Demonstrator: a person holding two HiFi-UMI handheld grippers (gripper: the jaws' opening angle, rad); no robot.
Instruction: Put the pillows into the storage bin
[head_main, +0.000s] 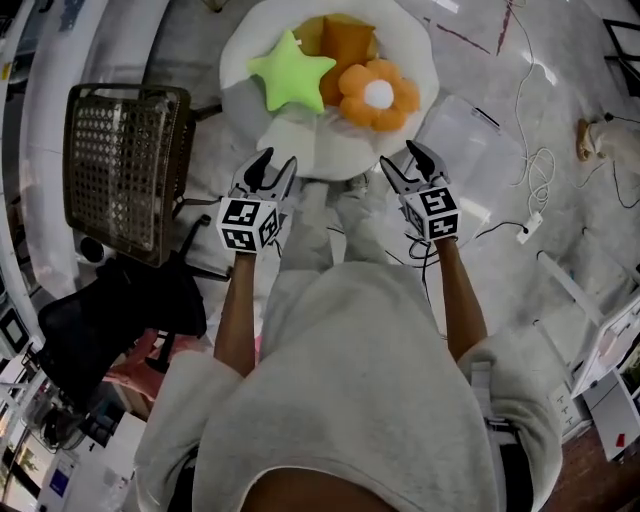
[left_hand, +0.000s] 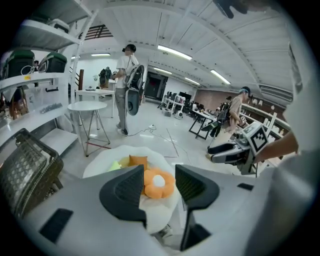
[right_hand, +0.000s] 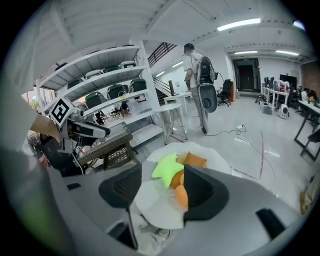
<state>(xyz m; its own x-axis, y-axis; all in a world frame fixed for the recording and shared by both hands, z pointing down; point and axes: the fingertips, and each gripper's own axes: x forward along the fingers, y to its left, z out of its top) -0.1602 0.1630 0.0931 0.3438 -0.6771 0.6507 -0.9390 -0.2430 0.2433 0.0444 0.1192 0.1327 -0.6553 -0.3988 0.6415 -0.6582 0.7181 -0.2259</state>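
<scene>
Head view: shows three pillows heaped on a round white cushion (head_main: 310, 140) on the floor: green star pillow (head_main: 290, 72), one arm pointing away; orange square pillow (head_main: 347, 45) behind it; orange flower pillow (head_main: 378, 95) face-up at right. Puts the mesh storage bin (head_main: 125, 170) well apart at left. Finds left gripper (head_main: 277, 160) and right gripper (head_main: 398, 155) near the cushion's edge.
Left gripper view: frames the flower pillow beyond parted, empty jaws.
Right gripper view: frames the star pillow beyond half-wide, empty jaws.

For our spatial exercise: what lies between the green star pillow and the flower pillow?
The orange square pillow, partly tucked behind both, as the head view shows.
</scene>
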